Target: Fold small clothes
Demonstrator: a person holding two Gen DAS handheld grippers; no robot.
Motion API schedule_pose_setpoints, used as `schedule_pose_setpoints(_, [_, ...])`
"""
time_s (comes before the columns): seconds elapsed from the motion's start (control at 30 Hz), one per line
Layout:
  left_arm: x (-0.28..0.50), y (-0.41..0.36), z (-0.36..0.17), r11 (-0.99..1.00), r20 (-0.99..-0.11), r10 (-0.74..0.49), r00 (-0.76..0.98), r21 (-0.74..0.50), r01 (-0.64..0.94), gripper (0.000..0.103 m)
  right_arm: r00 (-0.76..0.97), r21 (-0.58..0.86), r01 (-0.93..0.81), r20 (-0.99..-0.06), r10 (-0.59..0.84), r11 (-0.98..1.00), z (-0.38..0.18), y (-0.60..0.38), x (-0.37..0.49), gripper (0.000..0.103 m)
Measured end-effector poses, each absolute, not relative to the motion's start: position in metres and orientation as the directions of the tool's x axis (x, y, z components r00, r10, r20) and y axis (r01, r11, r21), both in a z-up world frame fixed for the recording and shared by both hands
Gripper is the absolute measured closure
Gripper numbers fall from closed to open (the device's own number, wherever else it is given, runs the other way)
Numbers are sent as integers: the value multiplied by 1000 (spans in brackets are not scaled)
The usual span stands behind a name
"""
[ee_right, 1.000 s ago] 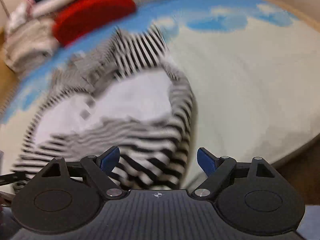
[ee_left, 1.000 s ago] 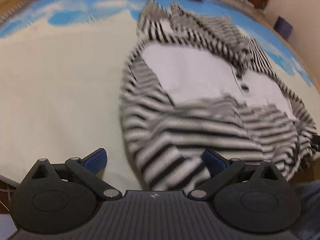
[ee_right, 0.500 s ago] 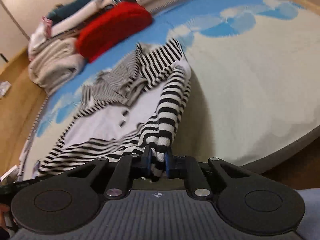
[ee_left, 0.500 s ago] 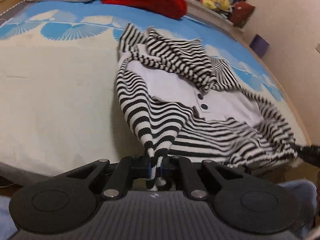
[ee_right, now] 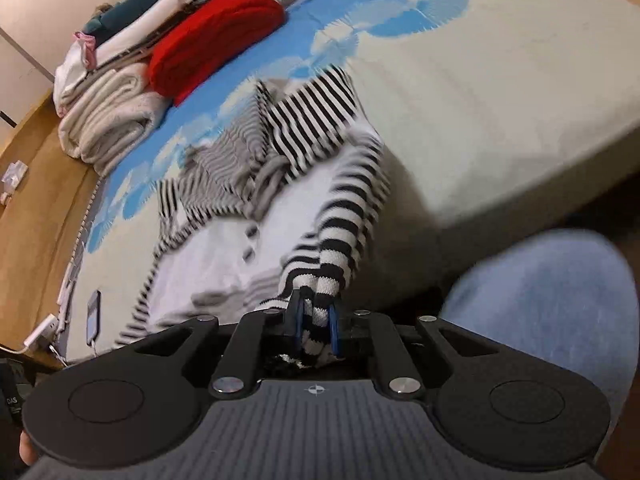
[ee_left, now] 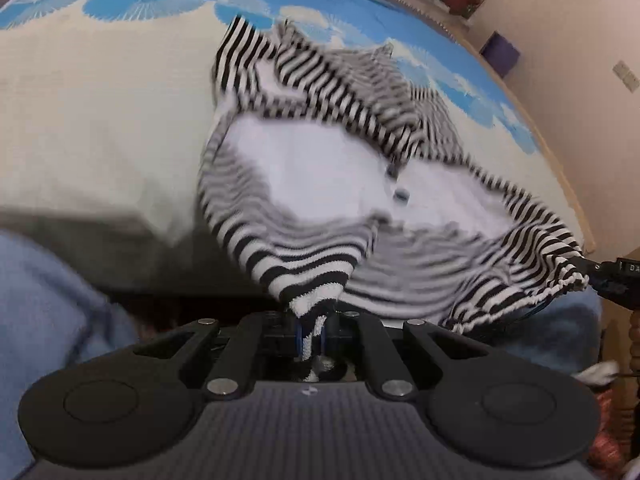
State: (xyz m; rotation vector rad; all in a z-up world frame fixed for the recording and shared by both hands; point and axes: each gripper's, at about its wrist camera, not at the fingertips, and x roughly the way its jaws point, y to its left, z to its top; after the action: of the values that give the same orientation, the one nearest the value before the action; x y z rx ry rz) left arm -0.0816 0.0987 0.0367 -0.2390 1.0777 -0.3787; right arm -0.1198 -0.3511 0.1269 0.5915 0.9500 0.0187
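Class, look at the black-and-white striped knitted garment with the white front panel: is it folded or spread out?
Spread out, not folded: the striped knitted garment lies open on the bed, white panel and buttons showing, its near corners pinched by the left gripper and right gripper.

Blue-and-cream bedspread (ee_left: pixel 100 92), beige wall (ee_left: pixel 580 20), wooden floor (ee_right: pixel 36 184)

The garment (ee_left: pixel 328 168) lies spread on the bed (ee_left: pixel 100 120), its near edge hanging off the bed's front edge, one corner in each gripper: left gripper (ee_left: pixel 310 338), right gripper (ee_right: pixel 314 330). A stack of folded clothes (ee_right: pixel 160 60) sits on the bed behind the garment. A phone (ee_right: pixel 93 316) lies at the bed's edge.
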Motion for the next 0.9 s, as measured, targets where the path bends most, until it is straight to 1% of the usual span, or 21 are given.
schedule_pose_setpoints(0.07, [-44, 100, 59, 905, -787, -425, 446, -374, 202, 95, 614, 480, 216, -744, 264, 850, 145, -354, -81, 91])
schedule_pose_setpoints(0.17, [28, 95, 93, 902, -753, -431, 496, -367, 226, 95, 638, 476, 205, -728, 252, 855, 165, -364, 3, 91])
schedule_pose_setpoints(0.27, [135, 84, 111, 916, -740, -398, 543, -355, 188, 95, 645, 471, 283, -738, 198, 836, 165, -371, 115, 91])
schedule_pose_setpoints(0.3, [175, 79, 110, 920, -738, -386, 553, -349, 177, 91, 642, 474, 340, -748, 168, 812, 157, -374, 155, 90])
schedule_pose_setpoints(0.33, [213, 76, 108, 928, -741, -363, 564, -342, 149, 76, 641, 484, 396, -754, 143, 780, 146, -378, 192, 81])
schedule_pose_setpoints(0.37, [249, 75, 102, 937, -750, -322, 578, -339, 83, 62, 639, 493, 445, -760, 121, 747, 135, -382, 220, 74])
schedule_pose_setpoints(0.4, [281, 76, 95, 947, -761, -262, 593, -322, 6, 28, 626, 490, 491, -774, 100, 721, 122, -386, 245, 50])
schedule_pose_setpoints(0.43, [304, 77, 90, 953, -770, -199, 606, -296, -63, 9, 605, 476, 527, -792, 83, 704, 113, -389, 258, 34])
schedule_pose_setpoints(0.47, [318, 79, 86, 953, -770, -151, 620, -279, -115, 8, 605, 483, 547, -793, 76, 684, 105, -390, 262, 33])
schedule_pose_setpoints(0.5, [327, 81, 83, 948, -765, -145, 628, -289, -134, 8, 630, 512, 528, -771, 93, 678, 99, -390, 257, 34])
schedule_pose_setpoints(0.57, [323, 89, 74, 925, -744, -221, 631, -366, -107, 8, 687, 566, 436, -711, 147, 700, 89, -388, 235, 33])
schedule_pose_setpoints(0.6, [314, 92, 68, 918, -731, -253, 633, -388, -81, 8, 718, 571, 395, -680, 146, 719, 83, -389, 220, 32])
schedule_pose_setpoints(0.63, [303, 94, 62, 922, -726, -262, 636, -384, -58, 8, 739, 554, 377, -663, 120, 742, 77, -391, 205, 30])
schedule_pose_setpoints(0.7, [274, 94, 43, 944, -732, -224, 643, -326, -42, 8, 761, 473, 371, -648, 31, 799, 66, -391, 187, 30])
schedule_pose_setpoints(0.77, [259, 92, 24, 960, -738, -198, 645, -279, -24, 8, 747, 390, 378, -664, -28, 840, 52, -390, 184, 29])
schedule_pose_setpoints(0.8, [256, 90, 14, 965, -738, -187, 648, -262, -20, 8, 734, 350, 355, -679, -27, 867, 48, -388, 190, 30])
schedule_pose_setpoints(0.9, [261, 86, -10, 969, -745, -199, 637, -248, 12, 8, 759, 255, 234, -651, -12, 938, 42, -378, 206, 31])
